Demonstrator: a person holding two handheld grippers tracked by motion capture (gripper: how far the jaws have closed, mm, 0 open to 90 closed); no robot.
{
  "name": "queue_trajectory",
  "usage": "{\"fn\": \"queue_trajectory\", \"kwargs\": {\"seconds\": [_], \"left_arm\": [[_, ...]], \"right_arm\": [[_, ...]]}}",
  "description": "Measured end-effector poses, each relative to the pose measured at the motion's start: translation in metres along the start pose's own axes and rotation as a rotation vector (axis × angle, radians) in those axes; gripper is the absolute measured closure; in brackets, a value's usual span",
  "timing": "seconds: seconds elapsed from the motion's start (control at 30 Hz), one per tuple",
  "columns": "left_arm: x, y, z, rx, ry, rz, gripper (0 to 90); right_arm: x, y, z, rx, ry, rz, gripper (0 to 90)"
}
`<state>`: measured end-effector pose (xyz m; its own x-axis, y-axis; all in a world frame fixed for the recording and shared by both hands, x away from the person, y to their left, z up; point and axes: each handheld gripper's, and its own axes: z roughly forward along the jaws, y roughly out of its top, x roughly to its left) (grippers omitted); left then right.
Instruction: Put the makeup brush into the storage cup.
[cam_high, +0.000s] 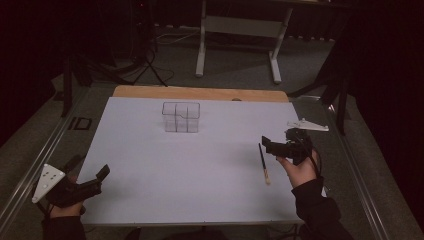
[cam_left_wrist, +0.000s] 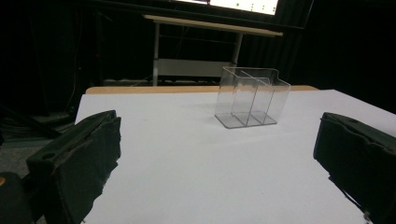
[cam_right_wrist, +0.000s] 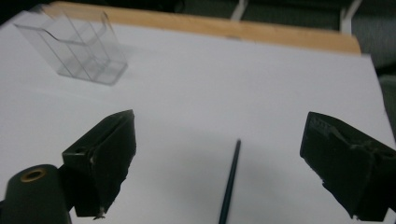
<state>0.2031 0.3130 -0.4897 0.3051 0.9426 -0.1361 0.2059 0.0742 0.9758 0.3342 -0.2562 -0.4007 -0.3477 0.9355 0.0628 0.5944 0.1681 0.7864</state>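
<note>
Right gripper poised over a paintbrush, jaws wide and empty

Nearest, the left gripper (cam_high: 87, 182) idles gaping at the table's (cam_high: 150, 190) corner, holding nothing. The right gripper (cam_high: 280, 146) hangs over the thin paintbrush (cam_high: 264, 163) lying flat; a shallow pinch could roll or flick it. Farther off stands the clear divided organizer (cam_high: 181, 117), light enough to tip.

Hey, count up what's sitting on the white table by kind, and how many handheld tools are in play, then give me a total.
Paintbrush: 1
Clear divided holder: 1
Handheld tools, left tool and right tool, both open: 2
Total: 4
</note>
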Motion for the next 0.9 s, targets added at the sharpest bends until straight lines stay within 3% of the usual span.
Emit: {"fn": "queue_trajectory", "kwargs": {"seconds": [0.17,0.3,0.73,0.8,0.9], "left_arm": [[0.000,0.000,0.000,0.002,0.002,0.001,0.9],[-0.001,0.000,0.000,0.002,0.003,0.005,0.9],[-0.001,0.000,0.001,0.006,0.005,0.013,0.9],[-0.001,0.000,0.001,0.006,0.005,0.013,0.9],[-0.001,0.000,0.001,0.005,0.004,0.013,0.9]], "right_arm": [[-0.004,-0.007,0.012,0.092,0.004,0.055,14.9],[-0.004,-0.012,0.022,0.162,-0.003,0.039,18.1],[-0.010,-0.029,0.048,0.332,0.005,0.097,34.5],[-0.010,-0.030,0.051,0.344,0.003,0.095,34.5],[-0.009,-0.032,0.059,0.371,-0.008,0.074,41.3]]}}
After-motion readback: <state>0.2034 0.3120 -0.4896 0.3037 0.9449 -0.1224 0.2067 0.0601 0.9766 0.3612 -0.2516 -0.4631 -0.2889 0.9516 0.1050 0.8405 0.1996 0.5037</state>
